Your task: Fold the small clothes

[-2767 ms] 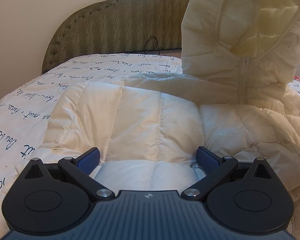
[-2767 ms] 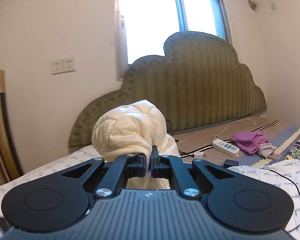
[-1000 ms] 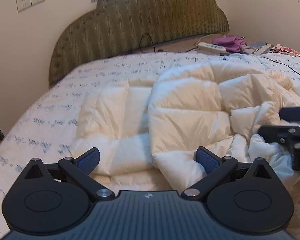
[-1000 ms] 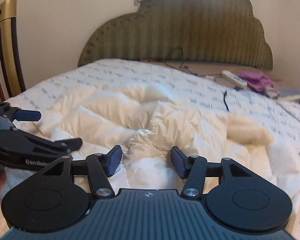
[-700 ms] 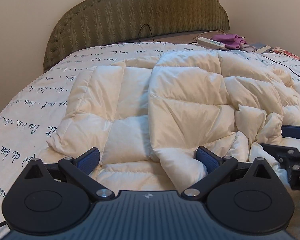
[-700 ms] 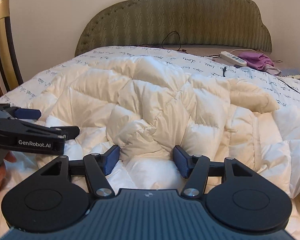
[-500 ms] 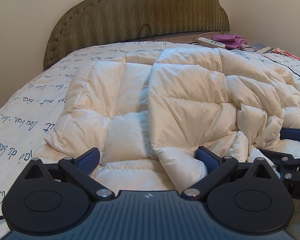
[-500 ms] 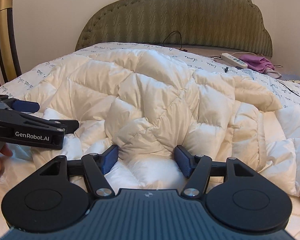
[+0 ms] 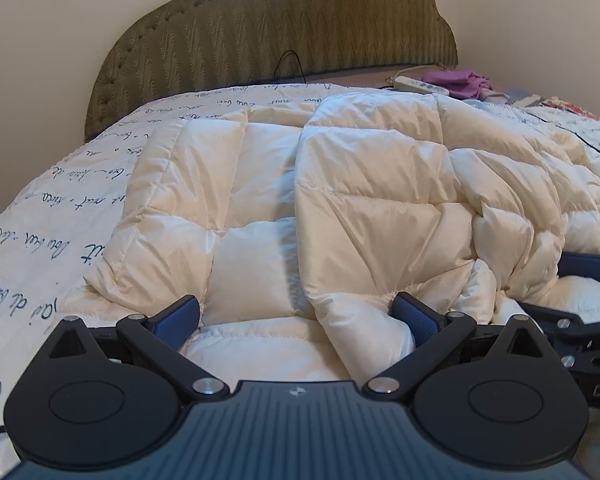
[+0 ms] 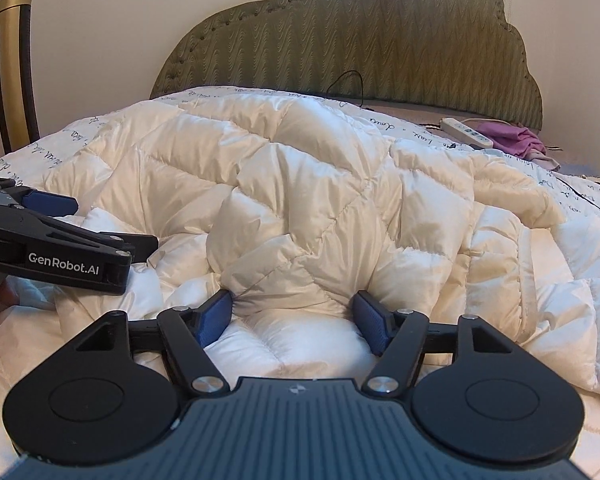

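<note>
A cream quilted puffer jacket (image 9: 380,208) lies on the bed, its right part folded over the left in a rumpled layer. My left gripper (image 9: 296,318) stands wide open low over the jacket's near hem, with puffy fabric lying between its blue pads (image 9: 178,318) but not pinched. My right gripper (image 10: 292,318) has its jaws opening; a bulge of the jacket (image 10: 300,184) sits loosely between its pads. Each gripper shows in the other's view: the left gripper (image 10: 116,222) at the left edge, the right gripper (image 9: 556,288) at the right edge.
The bed sheet (image 9: 60,200) is white with blue script and extends left of the jacket. Behind stands a green padded headboard (image 9: 280,32). A power strip (image 9: 420,86) and purple cloth (image 9: 460,80) lie at the far right. A gold and black post (image 10: 12,60) rises at the left.
The right gripper, earlier shut on the raised jacket, has lowered it folded onto the bed and spread its jaws. The left gripper stayed wide open and barely moved.
</note>
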A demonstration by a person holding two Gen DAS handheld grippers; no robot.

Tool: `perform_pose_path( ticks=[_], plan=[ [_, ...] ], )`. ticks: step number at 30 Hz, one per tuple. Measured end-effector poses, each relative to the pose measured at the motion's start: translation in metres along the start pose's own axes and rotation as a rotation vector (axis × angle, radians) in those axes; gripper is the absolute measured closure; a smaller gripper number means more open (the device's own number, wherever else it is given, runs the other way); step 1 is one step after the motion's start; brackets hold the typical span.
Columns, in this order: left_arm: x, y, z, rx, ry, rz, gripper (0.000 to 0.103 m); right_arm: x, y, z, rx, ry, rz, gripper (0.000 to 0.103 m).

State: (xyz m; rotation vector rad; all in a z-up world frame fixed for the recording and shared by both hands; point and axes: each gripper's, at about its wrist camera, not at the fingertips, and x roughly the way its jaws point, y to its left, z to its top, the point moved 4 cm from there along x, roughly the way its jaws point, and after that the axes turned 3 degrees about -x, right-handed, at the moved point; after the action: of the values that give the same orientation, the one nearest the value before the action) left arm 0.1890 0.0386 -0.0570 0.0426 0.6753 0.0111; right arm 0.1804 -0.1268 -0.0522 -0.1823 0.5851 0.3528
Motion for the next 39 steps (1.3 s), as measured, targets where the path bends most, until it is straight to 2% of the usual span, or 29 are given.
perform_pose_path(
  ticks=[2, 4, 6, 8, 9, 11, 13, 15, 17, 19, 21, 30, 39],
  plan=[
    [-0.013, 0.001, 0.003, 0.032, 0.012, 0.012, 0.000, -0.012, -0.002, 0.004, 0.016, 0.010, -0.009, 0.031],
    [-0.035, 0.003, 0.000, 0.054, -0.038, 0.018, 0.000, -0.034, -0.002, 0.006, 0.045, -0.007, -0.013, 0.030],
    [-0.050, 0.001, -0.005, 0.090, -0.061, 0.015, 0.000, -0.051, 0.001, 0.005, 0.058, -0.023, 0.013, 0.019],
    [-0.051, -0.005, -0.012, 0.135, -0.059, 0.029, 0.000, -0.050, 0.008, -0.001, 0.014, 0.024, 0.003, 0.010],
    [-0.048, -0.007, -0.013, 0.150, -0.047, 0.045, 0.000, -0.046, 0.011, -0.004, -0.020, 0.049, -0.019, 0.011],
    [-0.053, -0.007, -0.013, 0.132, -0.037, 0.061, 0.000, -0.046, 0.010, -0.005, -0.015, 0.064, -0.054, 0.013],
    [-0.067, -0.005, -0.012, 0.110, -0.067, 0.050, 0.000, -0.065, 0.006, 0.000, 0.056, 0.023, -0.038, 0.013],
    [-0.078, 0.000, -0.012, 0.098, -0.072, 0.045, 0.000, -0.085, 0.000, 0.001, 0.088, -0.020, -0.024, 0.006],
    [-0.089, 0.004, -0.014, 0.074, -0.074, 0.040, 0.000, -0.092, -0.002, -0.006, 0.090, 0.018, -0.017, 0.000],
    [-0.098, 0.006, -0.020, 0.055, -0.062, 0.032, 0.000, -0.094, 0.000, -0.022, 0.090, 0.098, -0.002, 0.001],
    [-0.108, 0.009, -0.027, 0.042, -0.060, 0.032, 0.000, -0.103, 0.005, -0.037, 0.087, 0.117, 0.002, 0.001],
    [-0.143, 0.022, -0.068, 0.017, -0.050, 0.081, 0.000, -0.177, 0.004, -0.083, 0.173, 0.052, 0.064, 0.000],
    [-0.171, 0.027, -0.085, 0.046, -0.069, 0.108, 0.000, -0.232, -0.010, -0.111, 0.227, 0.012, 0.103, 0.000]
  ],
)
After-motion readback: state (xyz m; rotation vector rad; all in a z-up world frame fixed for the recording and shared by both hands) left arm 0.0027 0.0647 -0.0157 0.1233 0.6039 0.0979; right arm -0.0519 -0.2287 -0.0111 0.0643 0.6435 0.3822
